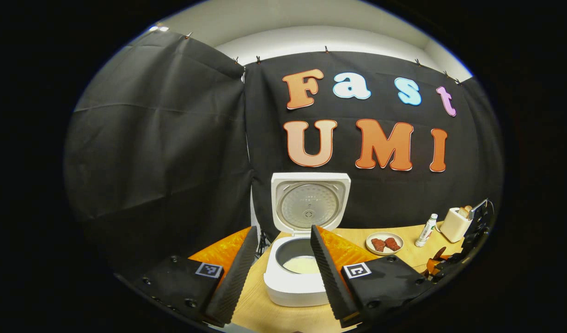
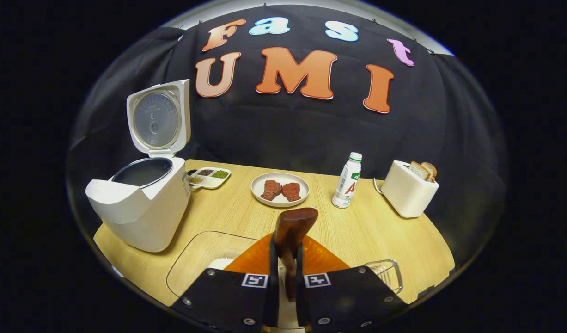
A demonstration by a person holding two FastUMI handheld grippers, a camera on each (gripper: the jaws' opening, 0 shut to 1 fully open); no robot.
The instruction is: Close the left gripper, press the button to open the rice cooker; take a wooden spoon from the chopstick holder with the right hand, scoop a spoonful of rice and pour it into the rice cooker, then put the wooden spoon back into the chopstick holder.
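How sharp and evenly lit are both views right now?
Left gripper view: rice cooker sharp, lid evenly lit, edges bent by fisheye. Right gripper view: table bright, plate crisp, spoon close to the lens and slightly soft.

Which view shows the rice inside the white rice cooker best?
Left gripper view: it looks down into the open white rice cooker, showing pale rice at the bottom. Right gripper view shows the cooker side-on, only its dark inner rim.

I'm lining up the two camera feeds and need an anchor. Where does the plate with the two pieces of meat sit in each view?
Left gripper view: the plate of meat lies low at the right, right of the open rice cooker.
Right gripper view: the plate of meat lies near the middle, just above the wooden spoon.
Shared landmark: the white bottle stands right of the plate in both.
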